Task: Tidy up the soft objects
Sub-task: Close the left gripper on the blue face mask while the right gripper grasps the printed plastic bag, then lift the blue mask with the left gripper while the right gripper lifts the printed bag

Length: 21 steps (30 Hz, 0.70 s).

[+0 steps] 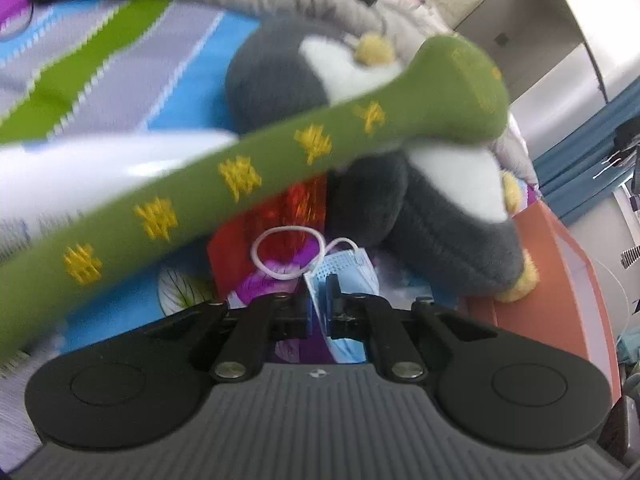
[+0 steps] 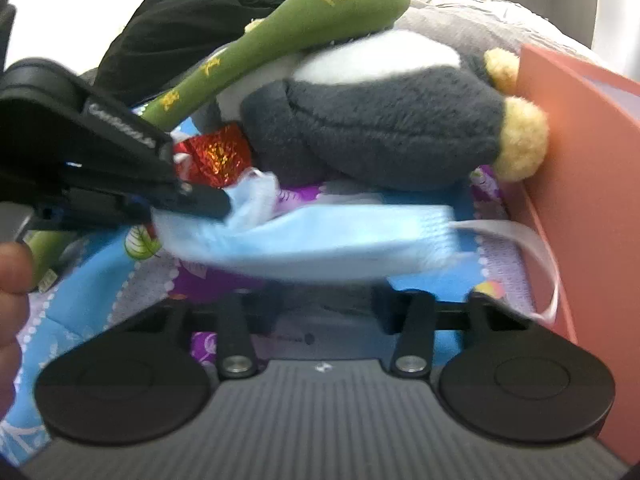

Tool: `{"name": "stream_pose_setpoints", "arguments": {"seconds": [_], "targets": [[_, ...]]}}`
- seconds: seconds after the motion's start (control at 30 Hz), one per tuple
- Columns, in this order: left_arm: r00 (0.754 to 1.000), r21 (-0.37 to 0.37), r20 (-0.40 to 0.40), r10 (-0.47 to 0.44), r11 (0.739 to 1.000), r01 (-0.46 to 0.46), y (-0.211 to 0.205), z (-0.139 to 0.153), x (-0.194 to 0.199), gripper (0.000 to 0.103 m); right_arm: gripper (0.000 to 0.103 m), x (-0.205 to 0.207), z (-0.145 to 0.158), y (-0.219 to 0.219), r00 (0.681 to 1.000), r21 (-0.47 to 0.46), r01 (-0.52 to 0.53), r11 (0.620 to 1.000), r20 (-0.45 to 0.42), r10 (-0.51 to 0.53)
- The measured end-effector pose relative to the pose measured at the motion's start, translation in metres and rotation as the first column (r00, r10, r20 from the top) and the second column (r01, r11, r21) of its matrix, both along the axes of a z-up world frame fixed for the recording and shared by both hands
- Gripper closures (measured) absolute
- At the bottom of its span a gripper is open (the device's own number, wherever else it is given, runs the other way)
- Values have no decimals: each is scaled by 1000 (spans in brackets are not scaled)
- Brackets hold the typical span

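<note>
Near the penguin plush (image 2: 372, 128), left gripper (image 1: 320, 304) jaws pinch the blue face mask (image 2: 320, 240); right gripper (image 2: 320, 312) jaws stand wide, empty.

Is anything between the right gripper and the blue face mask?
Nothing visible. The face mask hangs just ahead of the right gripper, pinched at one end by the left gripper. The penguin toy lies behind it.

We note a bed covered by a patterned sheet (image 1: 120, 68) in blue, lilac, green and purple; lying on it are a grey-and-white plush penguin (image 2: 380, 132), a shiny red foil item (image 2: 218, 152) just beside it, and an orange box (image 2: 592, 168) against the penguin's feet.
</note>
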<state>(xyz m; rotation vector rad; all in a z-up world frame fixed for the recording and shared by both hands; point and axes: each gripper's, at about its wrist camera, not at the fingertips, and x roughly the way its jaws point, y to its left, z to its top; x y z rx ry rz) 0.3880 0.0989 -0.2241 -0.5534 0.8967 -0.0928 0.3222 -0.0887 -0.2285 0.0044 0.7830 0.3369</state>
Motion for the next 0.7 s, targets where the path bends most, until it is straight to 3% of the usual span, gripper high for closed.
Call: {"name": "stream_pose_setpoints", "arguments": {"seconds": [0.13, 0.43, 0.7], "targets": [[999, 33, 38, 5, 999, -6, 2, 19, -10, 99, 59, -9, 8, -1, 1000, -2, -13, 1000, 0, 13], [994, 32, 98, 46, 998, -49, 10, 54, -63, 100, 59, -50, 36, -9, 999, -3, -29, 1000, 15, 29], [992, 45, 106, 68, 996, -73, 15, 70, -118, 100, 59, -96, 58, -18, 1000, -20, -17, 1000, 26, 18]]}}
